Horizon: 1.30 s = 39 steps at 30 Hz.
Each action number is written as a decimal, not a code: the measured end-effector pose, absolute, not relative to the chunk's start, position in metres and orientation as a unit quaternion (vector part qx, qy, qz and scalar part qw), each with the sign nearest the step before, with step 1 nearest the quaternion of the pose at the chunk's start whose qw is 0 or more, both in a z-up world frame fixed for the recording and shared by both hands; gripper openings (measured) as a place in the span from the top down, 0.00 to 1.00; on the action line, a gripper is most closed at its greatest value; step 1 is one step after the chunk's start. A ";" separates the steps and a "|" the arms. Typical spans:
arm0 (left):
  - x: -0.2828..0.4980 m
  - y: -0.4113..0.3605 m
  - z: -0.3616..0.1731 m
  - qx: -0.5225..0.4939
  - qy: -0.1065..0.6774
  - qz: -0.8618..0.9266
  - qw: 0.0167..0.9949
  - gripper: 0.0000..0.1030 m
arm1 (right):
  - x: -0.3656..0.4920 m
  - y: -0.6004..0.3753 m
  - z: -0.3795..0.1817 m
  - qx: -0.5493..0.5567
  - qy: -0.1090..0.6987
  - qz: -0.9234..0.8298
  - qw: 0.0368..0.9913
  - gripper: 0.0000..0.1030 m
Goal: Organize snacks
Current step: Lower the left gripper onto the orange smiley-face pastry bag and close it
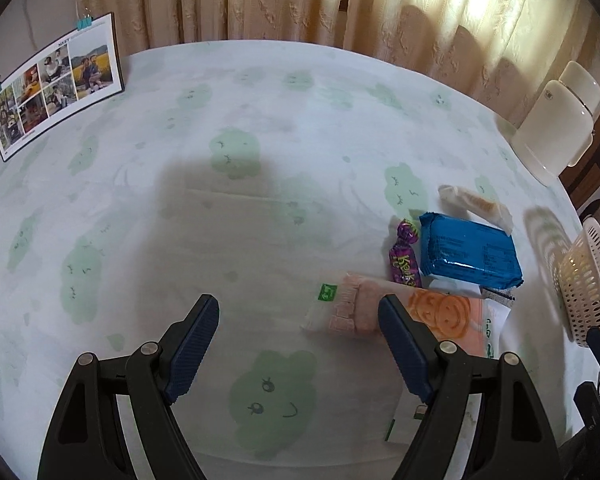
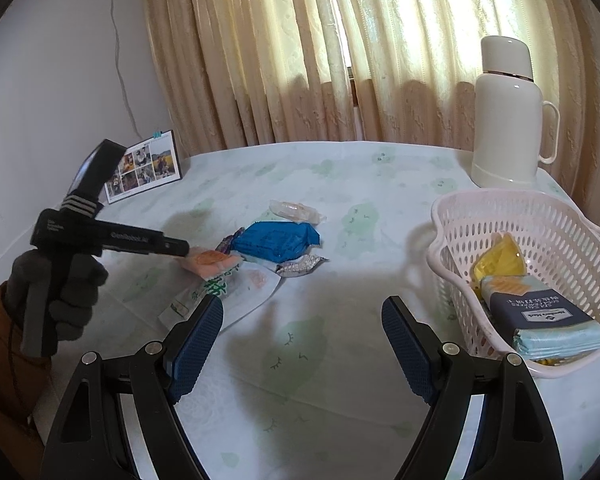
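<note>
A pile of snacks lies on the table: a blue packet (image 1: 468,252) (image 2: 276,240), a purple candy (image 1: 402,258), an orange smiley-face packet (image 1: 440,316) (image 2: 210,262), a clear wrapped biscuit (image 1: 476,204) (image 2: 296,211), a silver wrapper (image 2: 300,267) and a white-green packet (image 2: 228,294). A white basket (image 2: 456,240) (image 1: 588,276) holds a yellow snack (image 2: 498,262) and a grey-blue cracker pack (image 2: 540,316). My left gripper (image 1: 298,334) is open, just left of the orange packet. My right gripper (image 2: 302,332) is open and empty between pile and basket.
A white thermos (image 2: 508,116) (image 1: 556,124) stands at the back right. A photo card (image 1: 56,80) (image 2: 144,170) stands at the back left by the wall. Curtains hang behind the table. The tablecloth (image 2: 340,380) has green cloud prints.
</note>
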<state>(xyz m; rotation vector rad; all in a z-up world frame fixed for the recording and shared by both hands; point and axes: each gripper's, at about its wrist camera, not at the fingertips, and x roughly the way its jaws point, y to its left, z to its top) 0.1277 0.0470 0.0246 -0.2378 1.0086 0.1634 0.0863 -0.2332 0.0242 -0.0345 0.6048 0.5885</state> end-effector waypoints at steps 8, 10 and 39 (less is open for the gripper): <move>0.149 0.030 0.032 -0.115 0.485 0.065 0.865 0.24 | 0.085 -0.231 0.023 -0.022 0.294 0.283 0.913 0.20; 0.157 0.020 0.033 -0.109 0.487 0.064 0.864 0.24 | 0.085 -0.231 0.024 -0.022 0.293 0.282 0.913 0.20; 0.082 0.057 0.013 -0.060 0.505 0.085 0.857 0.23 | 0.085 -0.232 0.024 -0.027 0.290 0.275 0.916 0.20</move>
